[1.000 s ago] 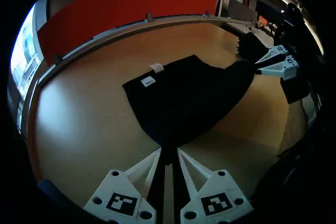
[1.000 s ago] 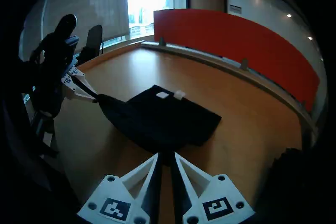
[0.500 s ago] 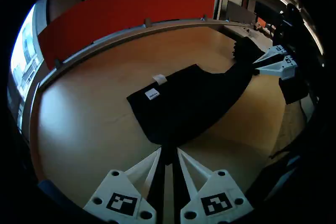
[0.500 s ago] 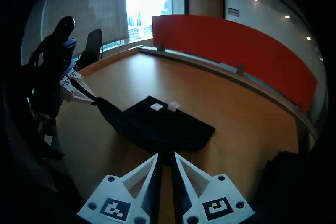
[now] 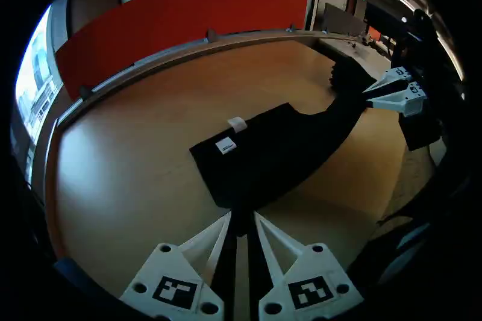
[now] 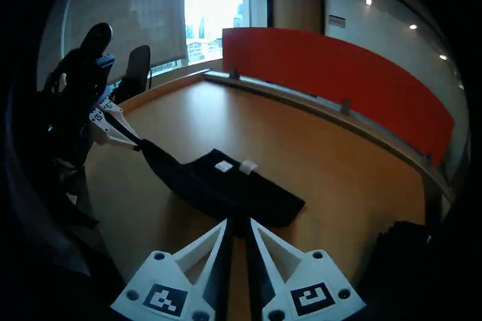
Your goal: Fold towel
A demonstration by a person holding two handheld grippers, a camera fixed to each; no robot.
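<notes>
A black towel point(image 5: 277, 152) lies on a big wooden table point(image 5: 132, 158), and part of it is held up off the wood. The left gripper point(image 5: 243, 218) has its two white fingers pulled in close, and they pinch the near edge of the towel between them. From there the towel spreads away from the gripper across the table. Far off on the right side of the left gripper view, the right gripper point(image 5: 367, 98) pinches another corner and holds it up in the air, so the cloth rises toward it. In the right gripper view, the right gripper's own fingers are close together too, gripping the towel's edge just in front of them. Two small white tags point(image 5: 226, 145) sit on top of the towel. A long red wall point(image 5: 181, 14) runs behind the table.
</notes>
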